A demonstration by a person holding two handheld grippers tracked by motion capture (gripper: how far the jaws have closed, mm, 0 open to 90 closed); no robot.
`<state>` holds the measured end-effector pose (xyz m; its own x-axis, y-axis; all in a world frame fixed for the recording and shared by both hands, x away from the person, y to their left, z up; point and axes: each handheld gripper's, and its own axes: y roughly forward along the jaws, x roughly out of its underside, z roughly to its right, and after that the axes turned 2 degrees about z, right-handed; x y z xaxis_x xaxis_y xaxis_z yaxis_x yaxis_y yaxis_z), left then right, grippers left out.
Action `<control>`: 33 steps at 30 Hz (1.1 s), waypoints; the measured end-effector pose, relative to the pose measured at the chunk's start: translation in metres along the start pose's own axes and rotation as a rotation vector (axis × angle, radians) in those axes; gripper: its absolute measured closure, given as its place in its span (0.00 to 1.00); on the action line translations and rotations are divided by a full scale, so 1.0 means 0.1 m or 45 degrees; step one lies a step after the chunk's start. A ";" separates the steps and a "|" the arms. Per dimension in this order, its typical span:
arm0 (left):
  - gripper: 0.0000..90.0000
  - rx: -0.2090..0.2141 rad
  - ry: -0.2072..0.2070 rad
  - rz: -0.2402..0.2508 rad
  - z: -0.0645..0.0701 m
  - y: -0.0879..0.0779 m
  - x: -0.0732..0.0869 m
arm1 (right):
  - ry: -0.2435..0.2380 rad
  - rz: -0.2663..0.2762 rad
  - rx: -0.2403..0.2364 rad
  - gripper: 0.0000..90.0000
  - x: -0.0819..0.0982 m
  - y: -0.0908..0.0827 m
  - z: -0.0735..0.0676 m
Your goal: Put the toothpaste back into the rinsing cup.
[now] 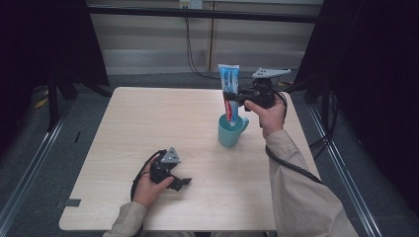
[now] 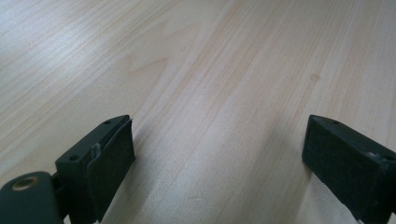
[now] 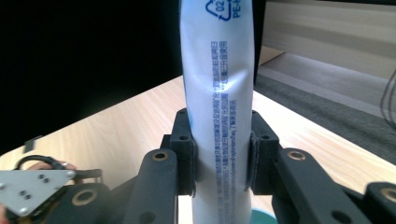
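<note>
High view: right gripper (image 1: 231,94) is pinching the toothpaste tube (image 1: 229,81) upright over the teal mug (image 1: 231,131) near the tabletop's right edge, left gripper (image 1: 182,182) is resting spread; a tilted release is risking toppling the mug.

table (image 1: 148,128): light wood | on it: teal cup (image 1: 230,131), right of centre

A person wears beige long sleeves (image 1: 296,187) on both arms. Each hand holds a black 2-jaw gripper: the left gripper (image 1: 185,181) and right gripper (image 1: 230,95) each carry a grey 3-cornered plate (image 1: 171,156) with small screws and trail a black cable (image 1: 291,165).
</note>
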<state>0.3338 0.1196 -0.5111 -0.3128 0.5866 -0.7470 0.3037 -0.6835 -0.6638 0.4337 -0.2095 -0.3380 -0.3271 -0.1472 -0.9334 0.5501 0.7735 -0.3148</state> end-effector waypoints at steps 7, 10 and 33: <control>0.10 -0.004 0.004 0.001 0.00 0.00 0.00 | -0.005 0.004 0.024 0.77 0.06 0.02 0.06; 0.10 -0.004 0.004 0.000 0.00 0.00 0.00 | -0.001 0.004 0.035 0.77 0.09 0.03 0.08; 0.10 -0.004 0.002 0.000 0.00 0.00 0.00 | 0.007 -0.003 0.079 0.77 0.31 0.11 0.19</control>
<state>0.3337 0.1196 -0.5111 -0.3111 0.5874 -0.7471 0.3066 -0.6820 -0.6640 0.4442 -0.2172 -0.3732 -0.3324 -0.1455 -0.9319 0.5961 0.7332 -0.3271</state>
